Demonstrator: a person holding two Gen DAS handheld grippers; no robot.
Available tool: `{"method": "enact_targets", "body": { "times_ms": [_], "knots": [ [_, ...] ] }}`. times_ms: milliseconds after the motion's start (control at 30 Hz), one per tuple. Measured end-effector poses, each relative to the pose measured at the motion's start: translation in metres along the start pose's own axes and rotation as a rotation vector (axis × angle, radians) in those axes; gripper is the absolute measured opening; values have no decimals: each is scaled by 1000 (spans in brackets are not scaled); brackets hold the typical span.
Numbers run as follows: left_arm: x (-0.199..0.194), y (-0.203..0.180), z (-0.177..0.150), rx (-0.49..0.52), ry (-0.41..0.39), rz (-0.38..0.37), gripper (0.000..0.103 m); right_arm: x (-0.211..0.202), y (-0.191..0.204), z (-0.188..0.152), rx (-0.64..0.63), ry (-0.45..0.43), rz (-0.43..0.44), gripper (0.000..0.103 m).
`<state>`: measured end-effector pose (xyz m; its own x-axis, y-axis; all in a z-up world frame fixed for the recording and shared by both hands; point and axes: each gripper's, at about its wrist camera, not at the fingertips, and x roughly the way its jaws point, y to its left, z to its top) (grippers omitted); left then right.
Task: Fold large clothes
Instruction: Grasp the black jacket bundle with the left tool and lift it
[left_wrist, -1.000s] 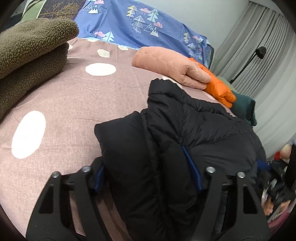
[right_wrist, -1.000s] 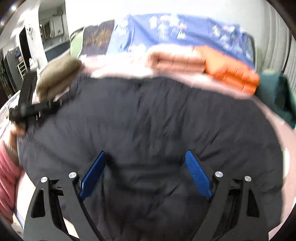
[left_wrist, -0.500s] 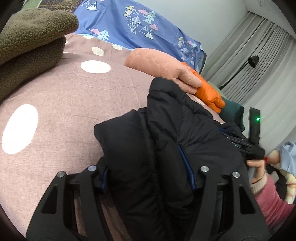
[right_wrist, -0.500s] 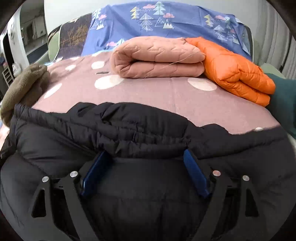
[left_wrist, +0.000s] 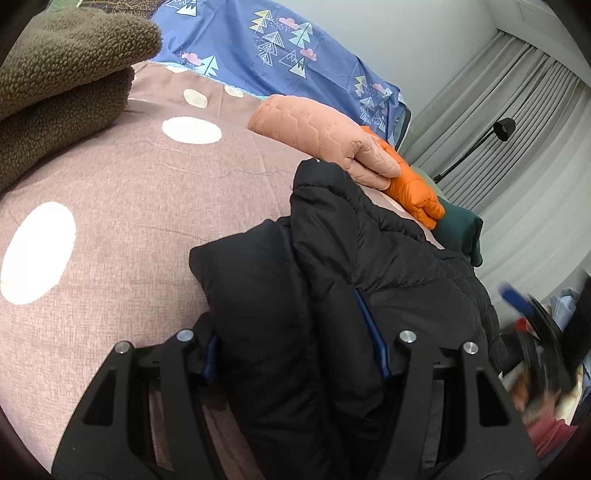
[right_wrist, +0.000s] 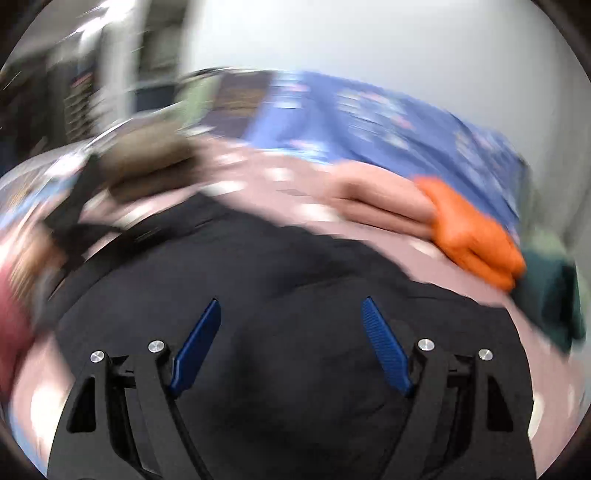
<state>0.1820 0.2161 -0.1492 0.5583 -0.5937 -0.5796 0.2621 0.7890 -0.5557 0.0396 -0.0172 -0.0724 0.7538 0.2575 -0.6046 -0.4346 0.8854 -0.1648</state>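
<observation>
Close up, a black puffer jacket (left_wrist: 369, 258) lies bunched on a bed covered by a pinkish-brown spread with pale dots (left_wrist: 122, 206). Its folded edge rises in a thick ridge, and the left gripper (left_wrist: 295, 350) is clamped on that ridge, with padded cloth filling the gap between its blue pads. In the blurred right wrist view the same jacket spreads dark and wide beneath the right gripper (right_wrist: 291, 347); its jaws stand well apart and are closing, both blue pads bare, and nothing looks pinched between them.

Beyond the jacket sit folded clothes: a peach quilted piece (left_wrist: 325, 144), an orange padded one (left_wrist: 413, 188) touching it, a dark green one (left_wrist: 461, 229) further right, and an olive fleece (left_wrist: 62, 74) at far left.

The jacket looks light, soft and springy, with a smooth shell that will probably slip. A bite on a stitched seam, hem or cuff should hold better than one on puffed filling, and any fold will likely spring open unless pressed flat
</observation>
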Motion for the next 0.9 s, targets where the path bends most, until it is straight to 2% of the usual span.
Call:
{"method": "enact_targets", "body": {
  "times_ms": [133, 200, 333, 467, 533, 567, 600, 633, 667, 767, 900],
  "knots": [
    [-1, -11, 5, 53, 15, 41, 59, -13, 71, -24, -176, 35, 148, 80],
    [-2, -13, 8, 66, 25, 50, 59, -13, 100, -33, -243, 39, 183, 80],
    [-2, -14, 15, 90, 50, 69, 59, -1, 135, -36, -377, -11, 73, 87],
    [1, -16, 22, 121, 65, 83, 53, 26, 154, -33, -431, -11, -32, 87],
    [3, -18, 25, 139, 71, 80, 47, 46, 164, -31, -486, -19, -82, 87],
    [3, -19, 25, 145, 71, 76, 40, 51, 166, -29, -489, -23, -87, 80],
    [2, -21, 25, 149, 69, 66, 32, 56, 164, -24, -472, -11, -63, 67],
    [0, -22, 25, 150, 61, 56, 29, 57, 161, -20, -448, -1, -59, 38],
    [-2, -24, 26, 149, 52, 52, 24, 53, 151, -14, -385, -13, -34, 25],
    [-15, -33, 32, 129, 12, -3, 19, 34, 121, 0, -221, -50, 77, 15],
    [-35, -64, 45, 149, -51, -60, 19, 1, 67, 14, 10, -140, 203, 13]
  ]
}}
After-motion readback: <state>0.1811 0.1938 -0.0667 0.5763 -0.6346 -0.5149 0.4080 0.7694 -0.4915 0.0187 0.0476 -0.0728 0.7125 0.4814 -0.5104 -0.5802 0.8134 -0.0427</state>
